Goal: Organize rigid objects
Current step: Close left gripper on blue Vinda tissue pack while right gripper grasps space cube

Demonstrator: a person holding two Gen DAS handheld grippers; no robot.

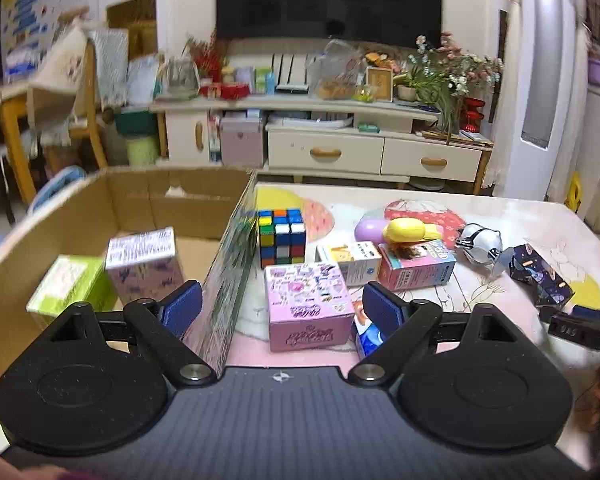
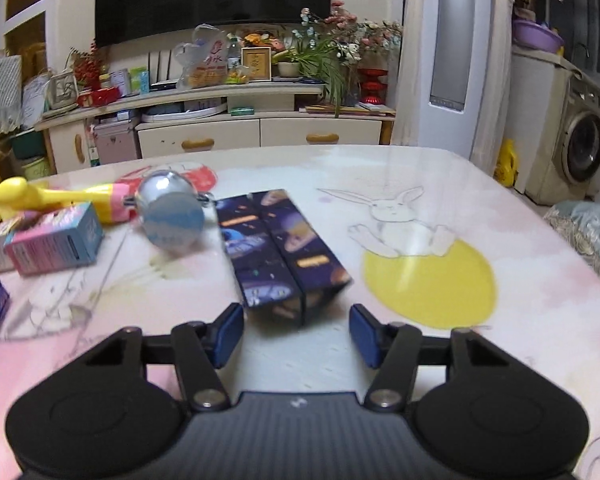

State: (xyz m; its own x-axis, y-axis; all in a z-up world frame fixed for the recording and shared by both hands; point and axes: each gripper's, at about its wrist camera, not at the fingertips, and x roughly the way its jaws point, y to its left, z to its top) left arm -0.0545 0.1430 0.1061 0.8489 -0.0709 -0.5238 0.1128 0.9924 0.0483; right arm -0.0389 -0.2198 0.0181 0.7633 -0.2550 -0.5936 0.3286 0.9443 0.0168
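My left gripper (image 1: 281, 306) hangs with its blue-padded fingers spread wide and nothing between them, straddling the near wall of the open brown cardboard box (image 1: 100, 200): one pad is over the box interior, the other outside it. Inside the box I see a green rectangular carton (image 1: 70, 286) and, just beside it, a lilac printed carton (image 1: 144, 260) standing upright. Just outside the box wall stands a multicoloured puzzle cube (image 1: 282, 237), and nearer to me than the cube lies a pink sticker-covered cardboard box (image 1: 308, 306) on the pale illustrated tabletop (image 1: 512, 216). Farther from the box than the cube lie a small white carton (image 1: 354, 260) and a pink-and-blue carton (image 1: 416, 264), touching each other, with a yellow plastic toy (image 1: 408, 230) behind them. My right gripper (image 2: 296, 330) is also spread apart and holding nothing, its pads flanking the near end of a dark navy space-print rectangular box (image 2: 276, 248) without touching it; that box lies flat, well away from the cardboard box. A shiny silver round object (image 2: 170, 208) lies just beside the navy box.
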